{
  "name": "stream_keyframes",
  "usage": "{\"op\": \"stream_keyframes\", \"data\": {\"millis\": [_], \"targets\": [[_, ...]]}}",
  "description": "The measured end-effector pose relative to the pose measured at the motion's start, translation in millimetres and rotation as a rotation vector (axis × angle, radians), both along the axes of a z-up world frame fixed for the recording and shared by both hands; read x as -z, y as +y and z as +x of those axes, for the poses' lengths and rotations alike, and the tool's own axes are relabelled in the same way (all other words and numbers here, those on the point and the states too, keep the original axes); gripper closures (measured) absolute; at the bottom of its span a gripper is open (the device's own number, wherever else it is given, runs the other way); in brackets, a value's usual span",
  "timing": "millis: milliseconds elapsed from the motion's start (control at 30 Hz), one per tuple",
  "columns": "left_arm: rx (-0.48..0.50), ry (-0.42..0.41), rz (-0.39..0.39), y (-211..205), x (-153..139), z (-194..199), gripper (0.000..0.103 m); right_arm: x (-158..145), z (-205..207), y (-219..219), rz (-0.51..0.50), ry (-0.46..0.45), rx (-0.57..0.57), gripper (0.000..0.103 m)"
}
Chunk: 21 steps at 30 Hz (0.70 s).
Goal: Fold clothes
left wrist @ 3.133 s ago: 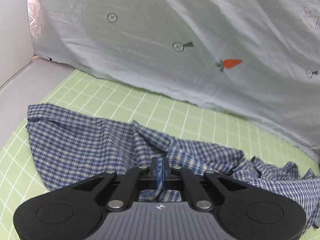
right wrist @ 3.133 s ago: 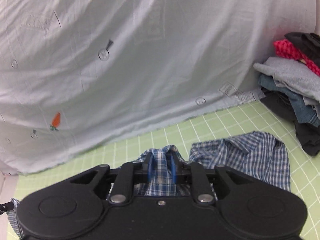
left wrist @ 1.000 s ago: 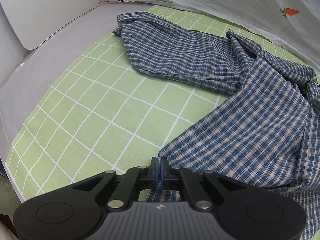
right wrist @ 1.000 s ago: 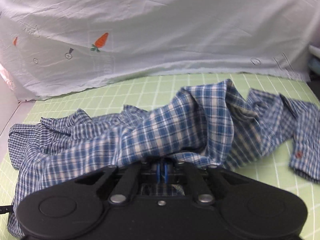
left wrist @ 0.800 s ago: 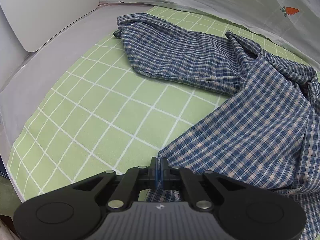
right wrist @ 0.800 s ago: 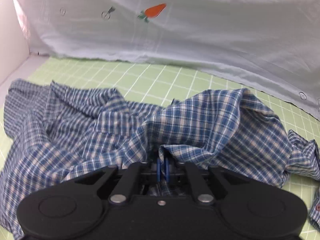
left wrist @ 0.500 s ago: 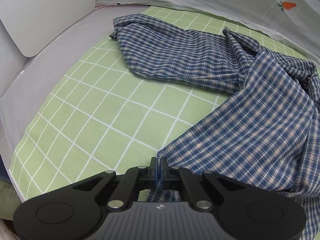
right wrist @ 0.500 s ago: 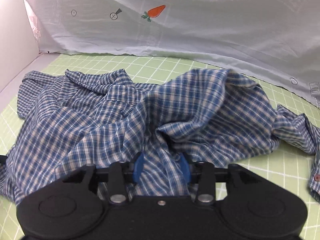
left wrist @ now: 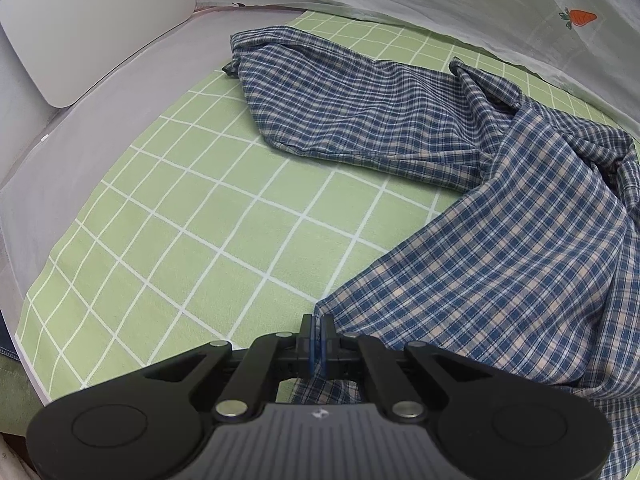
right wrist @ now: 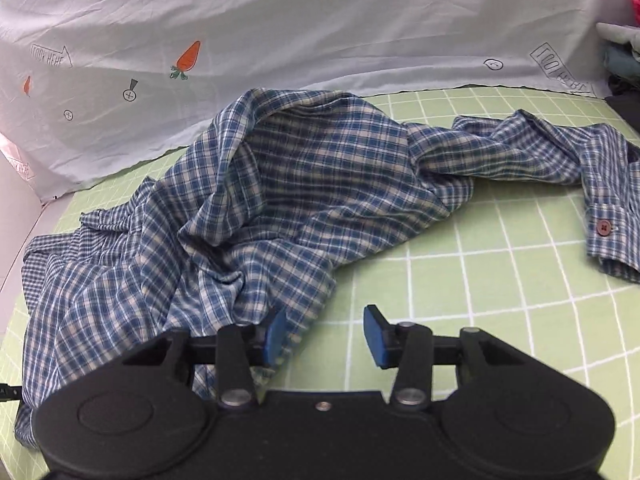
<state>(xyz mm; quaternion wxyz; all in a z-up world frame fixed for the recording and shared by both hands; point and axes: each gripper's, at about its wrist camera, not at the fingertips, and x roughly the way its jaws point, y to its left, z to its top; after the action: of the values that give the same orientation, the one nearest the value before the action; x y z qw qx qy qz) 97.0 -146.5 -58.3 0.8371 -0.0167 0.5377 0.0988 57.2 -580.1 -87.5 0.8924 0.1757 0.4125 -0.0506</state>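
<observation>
A blue plaid shirt [left wrist: 500,264] lies rumpled on the green grid mat [left wrist: 224,216], one sleeve stretched toward the mat's far left. My left gripper [left wrist: 317,340] is shut on a corner of the shirt's hem near the front edge. In the right wrist view the same shirt [right wrist: 304,184] is bunched in the middle, and its cuff with a red button [right wrist: 604,227] lies at the right. My right gripper [right wrist: 324,338] has let go; its jaws are closing with only bare mat [right wrist: 460,272] between them, the shirt's edge brushing the left pad.
A pale sheet printed with carrots [right wrist: 280,28] hangs behind the mat. A white board [left wrist: 92,32] leans at the far left beside a grey border [left wrist: 80,148]. A pile of other clothes [right wrist: 620,52] sits at the far right.
My right gripper released the shirt fold, opened, and shifted right and down; the cloth dropped onto the mat. The left gripper kept its hold and stayed put.
</observation>
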Motion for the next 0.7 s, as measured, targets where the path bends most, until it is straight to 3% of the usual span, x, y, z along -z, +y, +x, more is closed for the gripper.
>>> {"op": "stream_keyframes", "data": {"millis": [33, 67, 133, 367, 467, 700], "targets": [[-0.006, -0.003, -0.008, 1, 0, 0, 0.101, 2, 5, 1, 0.000, 0.003, -0.007, 0.066], [-0.015, -0.006, -0.018, 3, 0, -1, 0.101, 3, 8, 1, 0.003, 0.012, -0.019, 0.083], [-0.033, -0.013, -0.041, 6, -1, -2, 0.101, 4, 10, 2, 0.011, 0.028, -0.035, 0.099], [-0.028, -0.045, -0.065, 10, -13, -20, 0.101, -34, -53, -8, -0.011, -0.040, 0.071, 0.101], [-0.003, -0.073, -0.054, 9, -24, -35, 0.101, -57, -101, -16, -0.081, -0.078, 0.146, 0.101], [0.040, -0.146, -0.122, 14, -74, -75, 0.101, -87, -198, -39, -0.139, -0.075, 0.275, 0.101]]}}
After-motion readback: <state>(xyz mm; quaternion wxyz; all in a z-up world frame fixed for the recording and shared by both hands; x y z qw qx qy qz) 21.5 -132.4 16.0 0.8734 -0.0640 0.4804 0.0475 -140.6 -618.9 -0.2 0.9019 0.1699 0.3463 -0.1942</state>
